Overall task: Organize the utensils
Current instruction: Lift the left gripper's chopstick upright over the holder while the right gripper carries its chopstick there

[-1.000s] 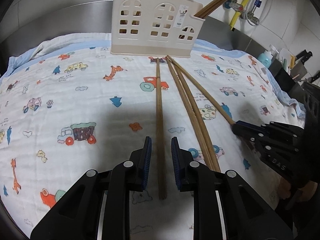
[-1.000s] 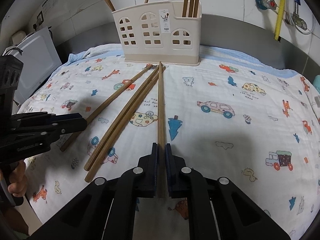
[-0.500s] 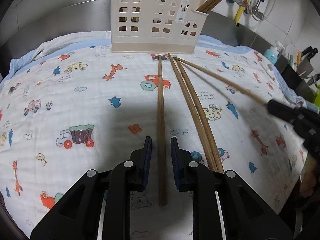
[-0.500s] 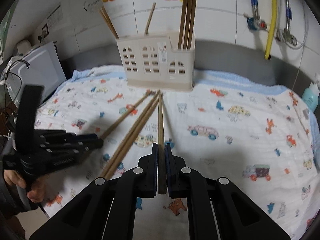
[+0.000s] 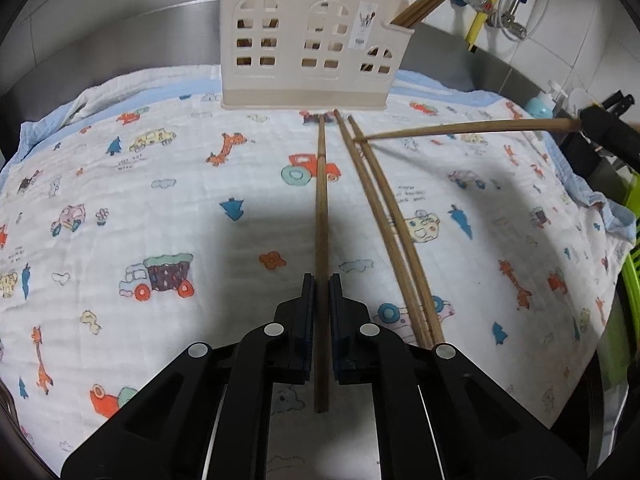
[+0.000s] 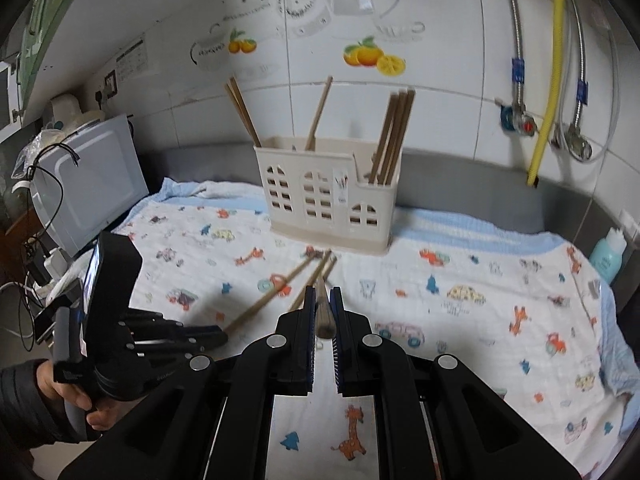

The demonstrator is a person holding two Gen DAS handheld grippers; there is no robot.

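White tiled wall (image 6: 440, 92) with orange-fruit decals (image 6: 374, 58); yellow hose (image 6: 550, 68) and braided pipes upper right. Grey microwave (image 6: 92, 180) at left. Cartoon-print cloth (image 6: 480, 320) covers the surface; grey backsplash (image 6: 460, 180) behind

A home kitchen: tiled wall (image 6: 440, 32), microwave (image 6: 92, 184), water hoses (image 6: 548, 80), knife block (image 5: 612, 104).

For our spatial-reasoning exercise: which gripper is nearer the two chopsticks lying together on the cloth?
Left. The left gripper sits right beside the near ends of the two chopsticks; the right gripper is raised, well off to their right.
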